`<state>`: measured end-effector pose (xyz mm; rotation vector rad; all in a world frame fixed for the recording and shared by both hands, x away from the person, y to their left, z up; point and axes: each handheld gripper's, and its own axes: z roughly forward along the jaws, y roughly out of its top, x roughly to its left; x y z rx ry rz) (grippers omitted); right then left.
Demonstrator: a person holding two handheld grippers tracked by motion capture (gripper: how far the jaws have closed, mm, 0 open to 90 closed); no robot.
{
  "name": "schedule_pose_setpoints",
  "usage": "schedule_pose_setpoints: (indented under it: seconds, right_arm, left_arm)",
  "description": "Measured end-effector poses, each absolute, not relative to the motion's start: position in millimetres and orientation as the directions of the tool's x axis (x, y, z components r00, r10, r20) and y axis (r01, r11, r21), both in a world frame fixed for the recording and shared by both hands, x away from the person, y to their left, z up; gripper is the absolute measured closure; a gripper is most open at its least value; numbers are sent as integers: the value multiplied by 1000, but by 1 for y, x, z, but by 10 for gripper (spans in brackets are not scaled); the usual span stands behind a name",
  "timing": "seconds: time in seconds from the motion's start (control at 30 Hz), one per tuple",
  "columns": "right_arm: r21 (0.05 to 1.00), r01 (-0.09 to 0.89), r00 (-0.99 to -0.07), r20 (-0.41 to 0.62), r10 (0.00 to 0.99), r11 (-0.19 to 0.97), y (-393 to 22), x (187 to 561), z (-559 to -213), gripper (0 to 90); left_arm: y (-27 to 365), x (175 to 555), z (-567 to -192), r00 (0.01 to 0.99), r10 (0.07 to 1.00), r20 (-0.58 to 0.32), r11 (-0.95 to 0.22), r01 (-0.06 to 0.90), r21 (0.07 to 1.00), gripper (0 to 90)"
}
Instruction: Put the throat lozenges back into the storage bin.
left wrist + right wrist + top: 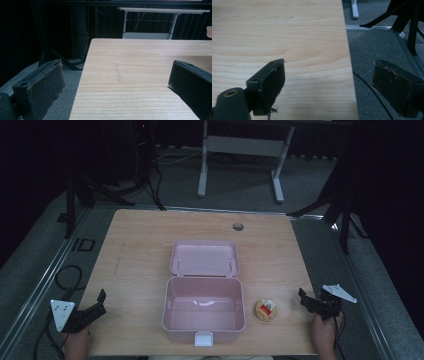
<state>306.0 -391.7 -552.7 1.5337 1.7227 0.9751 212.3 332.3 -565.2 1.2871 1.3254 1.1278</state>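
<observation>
Setting: dim room, grey carpeted floor [45,250], dark curtains at the back; one light wood desk [140,245] in the middle, with a round cable hole [238,226] near its far edge.

Containers: one pink plastic box [203,307], lid [204,258] swung fully back and lying flat on the desk behind it. The box interior shows bare pink walls and floor; nothing can be seen inside. A pale latch tab [203,338] hangs at the front wall, near the desk's near edge.

Loose items: one small round tin or disc [266,310], yellowish with a red mark on top, flat on the desk just beside the box's right wall, apart from it. Its label is too small to read.

Tools: two.
- Left tool [98,303], held at the desk's near left corner, well apart from the box; jaws spread wide with nothing between them. In the left gripper view one jaw hangs over the floor and the other over the desk, and a faint pencil-like line [117,70] runs along the wood ahead.
- Right tool [304,298], held at the desk's near right edge, near the round tin but not touching it; jaws spread, gripping nothing. In the right gripper view the desk's edge runs between the jaws, and a black cable [374,93] trails over the carpet.

Surroundings: one white-framed table [240,150] beyond the desk; black stand legs [345,205] on both sides; cables on the floor at left [67,275]
</observation>
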Motion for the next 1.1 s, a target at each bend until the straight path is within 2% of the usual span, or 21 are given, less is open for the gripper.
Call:
schedule_pose_setpoints:
  seconds: [0.37, 0.5, 0.67, 0.93, 1.1]
  right_arm:
    - [811, 573, -166, -27, 986, 118, -384, 310, -553, 135]
    - [751, 632, -221, -59, 973, 189, -377, 314, -551, 135]
    - [695, 696, -268, 17, 963, 182, -377, 314, -545, 130]
    - [601, 748, -337, -21, 941, 282, -376, 313, -533, 125]
    - [499, 774, -432, -35, 901, 390, -371, 312, -524, 136]
  left_arm:
    - [335, 213, -565, 8, 999, -40, 38, 138, 990, 4]
    - [335, 213, -565, 12, 999, -41, 39, 140, 989, 4]
    - [335, 213, -565, 14, 999, -45, 43, 137, 990, 4]
    - [336, 213, -565, 20, 998, -52, 48, 139, 989, 4]
    - [336, 213, -565, 22, 998, -52, 48, 141, 989, 4]
